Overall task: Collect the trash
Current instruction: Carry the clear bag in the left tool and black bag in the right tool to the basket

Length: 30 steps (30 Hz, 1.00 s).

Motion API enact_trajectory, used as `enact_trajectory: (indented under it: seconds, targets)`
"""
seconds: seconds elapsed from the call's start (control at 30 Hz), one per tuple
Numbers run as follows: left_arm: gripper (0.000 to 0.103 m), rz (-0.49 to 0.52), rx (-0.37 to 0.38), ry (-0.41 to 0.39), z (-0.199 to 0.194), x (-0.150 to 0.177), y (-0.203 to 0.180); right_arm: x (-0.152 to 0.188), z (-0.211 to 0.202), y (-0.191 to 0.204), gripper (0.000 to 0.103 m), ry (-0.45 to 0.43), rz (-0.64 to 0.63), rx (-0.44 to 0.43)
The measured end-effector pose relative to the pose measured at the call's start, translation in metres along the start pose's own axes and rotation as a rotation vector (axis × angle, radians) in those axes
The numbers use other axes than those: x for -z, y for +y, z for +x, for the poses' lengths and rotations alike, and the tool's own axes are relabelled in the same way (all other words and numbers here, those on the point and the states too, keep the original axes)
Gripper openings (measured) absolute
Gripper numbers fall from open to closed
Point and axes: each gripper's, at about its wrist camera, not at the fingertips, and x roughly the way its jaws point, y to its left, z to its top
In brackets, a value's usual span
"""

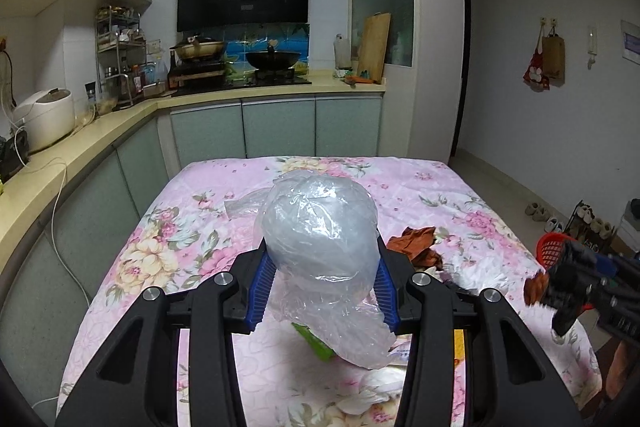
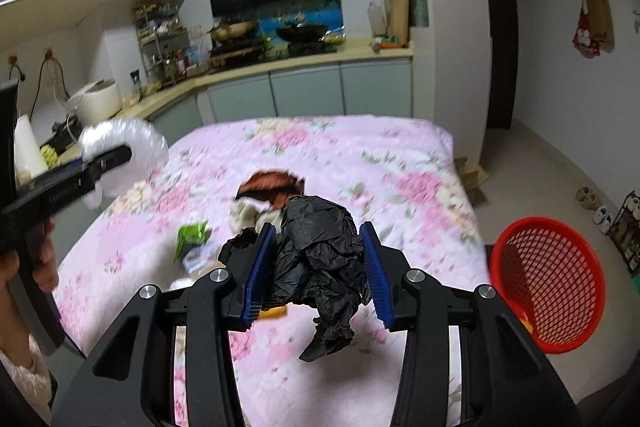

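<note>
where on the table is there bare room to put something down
The far half of the floral tablecloth, toward the kitchen cabinets, is bare, as is the near strip. The middle is crowded: orange-brown wrapper, green packet and other scraps.

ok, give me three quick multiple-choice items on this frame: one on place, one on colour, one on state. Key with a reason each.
1. Where is the red basket?
A. on the kitchen counter
B. on the floor beside the table's right edge
C. in the middle of the table

2. What colour is the crumpled bag in the right gripper?
A. black
B. white
C. green

3. What is the left gripper doing?
A. open over bare cloth
B. clamped on a clear plastic bag
C. clamped on an orange rag

Key: 1 B, the right wrist view shows it low, off the flowered tablecloth. 2 A, dark crinkled plastic between the blue pads. 3 B, translucent film bulges between its pads.
</note>
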Motion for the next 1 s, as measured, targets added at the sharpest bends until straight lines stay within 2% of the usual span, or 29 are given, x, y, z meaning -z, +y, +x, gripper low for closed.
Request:
enact_trajectory:
  seconds: [0.43,1.0]
  targets:
    - [0.042,0.004,0.041,-0.041,-0.003,-0.011,-0.022,-0.013,-0.015,-0.021,0.042,-0.070,0.029,0.057]
    - [0.042,0.079,0.217,-0.054,0.017,-0.024,-0.110,-0.017,-0.033,-0.074,0.042,-0.114,0.111,0.208]
